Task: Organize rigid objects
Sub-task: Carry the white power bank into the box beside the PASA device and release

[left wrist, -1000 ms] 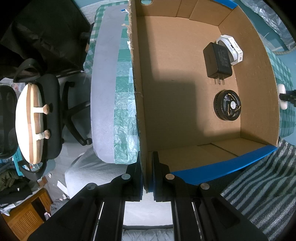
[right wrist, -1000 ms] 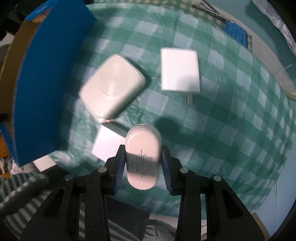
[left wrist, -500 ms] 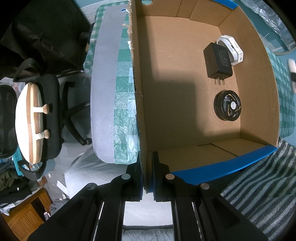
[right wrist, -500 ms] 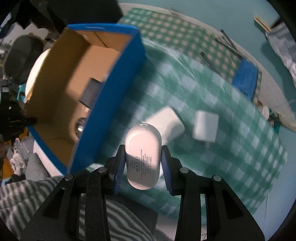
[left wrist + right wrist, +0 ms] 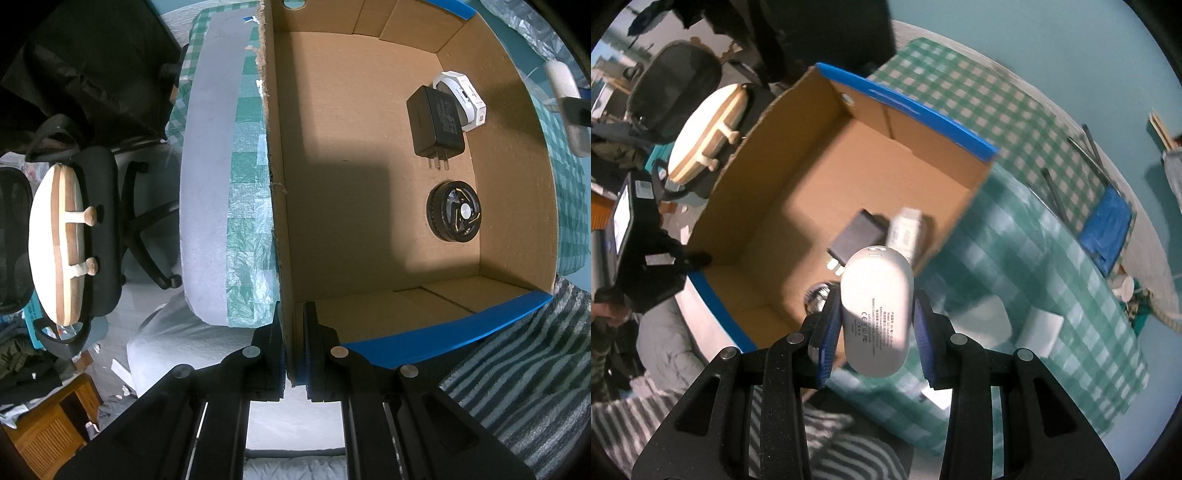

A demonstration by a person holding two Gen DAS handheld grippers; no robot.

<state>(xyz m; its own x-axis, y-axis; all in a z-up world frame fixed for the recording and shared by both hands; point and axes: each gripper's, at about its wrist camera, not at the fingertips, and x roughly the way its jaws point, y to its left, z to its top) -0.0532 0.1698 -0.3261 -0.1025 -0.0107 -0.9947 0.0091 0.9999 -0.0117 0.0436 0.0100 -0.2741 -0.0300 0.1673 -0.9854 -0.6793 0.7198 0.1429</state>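
Jaws of the left gripper (image 5: 294, 345) are pinched tight on the near corner wall of the open brown cardboard box with blue outer faces (image 5: 369, 192), while the jaws of the right gripper (image 5: 876, 325) clamp a white, pill-shaped plastic power bank (image 5: 876, 310) by its two long sides. The power bank hangs in the air above the box's right wall, over the green-and-white checked cloth on the counter (image 5: 1052, 258). Its long axis runs along the fingers, one rounded end toward the camera and the other pointing away, downward; the printed face is turned to the lens.

Only the left wrist view shows the box floor clearly: a black plug-in charger (image 5: 435, 122) with its prongs toward the near wall, a white rectangular adapter (image 5: 461, 99) touching its far corner, and a round black fan-like disc (image 5: 454, 211) lying apart nearer the camera. Only the right wrist view shows two blurred white blocks (image 5: 1039, 328) left on the cloth outside the box.
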